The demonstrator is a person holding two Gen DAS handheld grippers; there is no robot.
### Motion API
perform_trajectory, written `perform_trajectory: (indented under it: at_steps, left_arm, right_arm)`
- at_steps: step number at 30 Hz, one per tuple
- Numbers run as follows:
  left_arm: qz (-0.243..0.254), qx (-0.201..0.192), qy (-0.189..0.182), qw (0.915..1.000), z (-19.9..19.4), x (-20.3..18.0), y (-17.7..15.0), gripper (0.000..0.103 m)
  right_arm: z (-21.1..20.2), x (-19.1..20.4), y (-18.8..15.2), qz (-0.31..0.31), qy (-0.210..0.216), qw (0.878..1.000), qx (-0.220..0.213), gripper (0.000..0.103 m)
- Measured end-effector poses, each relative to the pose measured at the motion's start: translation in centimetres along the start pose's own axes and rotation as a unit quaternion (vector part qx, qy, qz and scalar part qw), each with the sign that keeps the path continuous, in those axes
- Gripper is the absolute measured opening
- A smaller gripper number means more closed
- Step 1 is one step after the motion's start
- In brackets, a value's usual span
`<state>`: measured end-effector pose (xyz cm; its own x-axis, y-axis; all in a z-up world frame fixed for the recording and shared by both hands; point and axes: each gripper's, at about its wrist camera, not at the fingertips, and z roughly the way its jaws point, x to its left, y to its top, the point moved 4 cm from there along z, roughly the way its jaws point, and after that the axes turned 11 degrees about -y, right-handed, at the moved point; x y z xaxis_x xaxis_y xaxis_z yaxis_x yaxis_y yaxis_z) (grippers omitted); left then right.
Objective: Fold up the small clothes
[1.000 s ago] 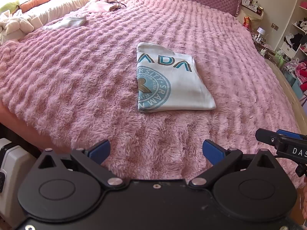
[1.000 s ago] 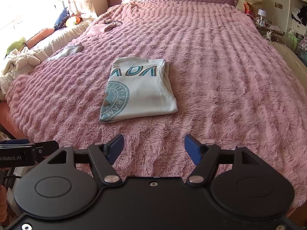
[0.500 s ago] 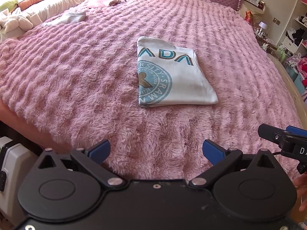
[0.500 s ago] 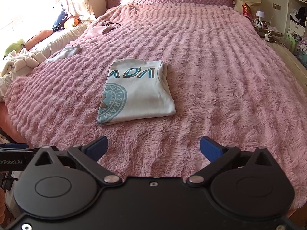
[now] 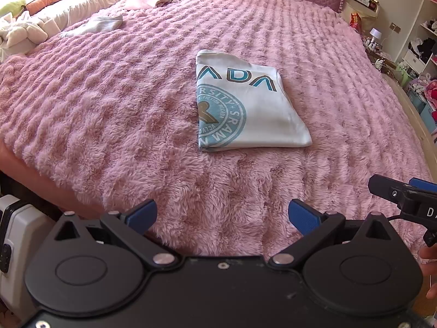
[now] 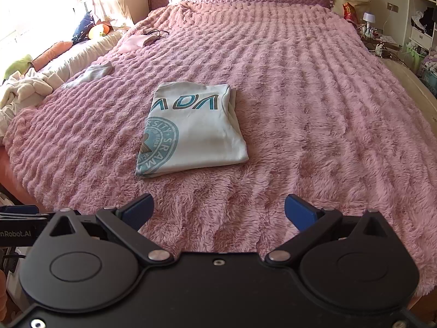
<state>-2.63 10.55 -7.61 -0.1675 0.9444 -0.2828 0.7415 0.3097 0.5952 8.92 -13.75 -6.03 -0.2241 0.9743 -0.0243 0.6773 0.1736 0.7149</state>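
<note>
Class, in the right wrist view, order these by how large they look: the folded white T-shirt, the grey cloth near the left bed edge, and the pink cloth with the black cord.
1. Folded white T-shirt, clearly largest.
2. and 3. Grey cloth and pink cloth look alike; the pink one lies farther off, so no ranking.

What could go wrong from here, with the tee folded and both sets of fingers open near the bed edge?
1. The folded T-shirt shows loose layers at its right edge; a one-sided grab may undo the fold.
2. The fluffy pink blanket could catch in the fingers instead of shirt fabric.
3. The left gripper and right gripper, both open and empty, sit close side by side and could collide if they reach together.
</note>
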Motion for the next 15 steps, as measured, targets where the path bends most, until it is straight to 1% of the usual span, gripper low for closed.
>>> perform_trajectory:
  at_steps: [15]
  left_arm:
    - [-0.003, 0.006, -0.001, 1.0, 0.19, -0.08, -0.04, 0.103]
  right_arm:
    - [-0.01, -0.03, 0.05, 0.0, 0.001, 1.0, 0.001, 0.103]
